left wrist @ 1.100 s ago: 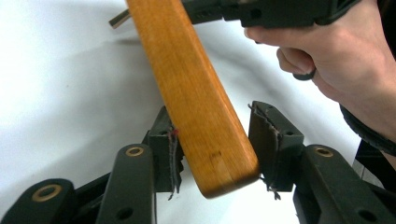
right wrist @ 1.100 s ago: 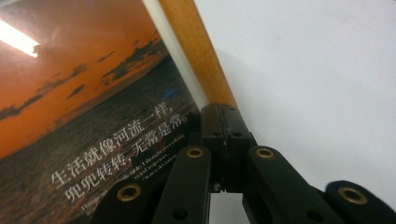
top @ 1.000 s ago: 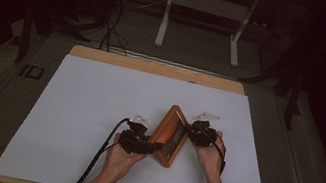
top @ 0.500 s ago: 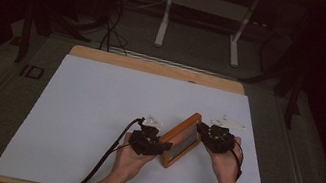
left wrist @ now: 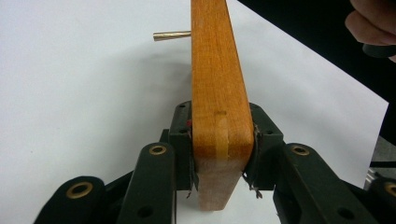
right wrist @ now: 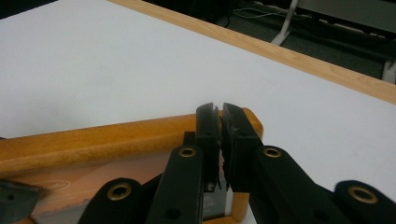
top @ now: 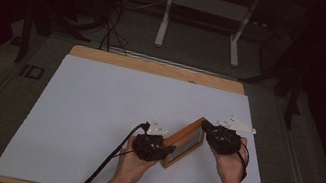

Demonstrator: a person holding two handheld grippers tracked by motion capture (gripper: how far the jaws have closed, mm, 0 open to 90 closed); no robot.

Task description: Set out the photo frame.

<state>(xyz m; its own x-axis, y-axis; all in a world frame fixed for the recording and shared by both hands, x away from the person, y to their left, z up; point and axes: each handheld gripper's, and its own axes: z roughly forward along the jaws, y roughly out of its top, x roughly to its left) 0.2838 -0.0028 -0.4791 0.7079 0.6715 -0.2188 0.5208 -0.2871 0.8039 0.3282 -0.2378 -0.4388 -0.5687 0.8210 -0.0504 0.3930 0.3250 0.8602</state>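
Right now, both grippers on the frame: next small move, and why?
Probably ease the frame down toward the table. The left gripper clamps one corner edge-on; the right gripper, jaws nearly together, sits at the far corner, and the frame looks tilted between them.

Left hand-held gripper clamped mid-width; right hand-held gripper nearly shut, jaws just closing.

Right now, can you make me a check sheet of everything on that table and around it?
Surface: white sheet over a wooden table.
Job's things: wooden picture frame, tilted up off the sheet; a thin brass rod sticks out beside it.
Clutter: nothing seen.
Tongs: left tongs clamp the frame's edge; right tongs are nearly shut at its far corner, and whether they pinch something cannot be told.
Cables: one black cable trails from the left tongs.
Surroundings: dark room, white stand legs, floor cables.
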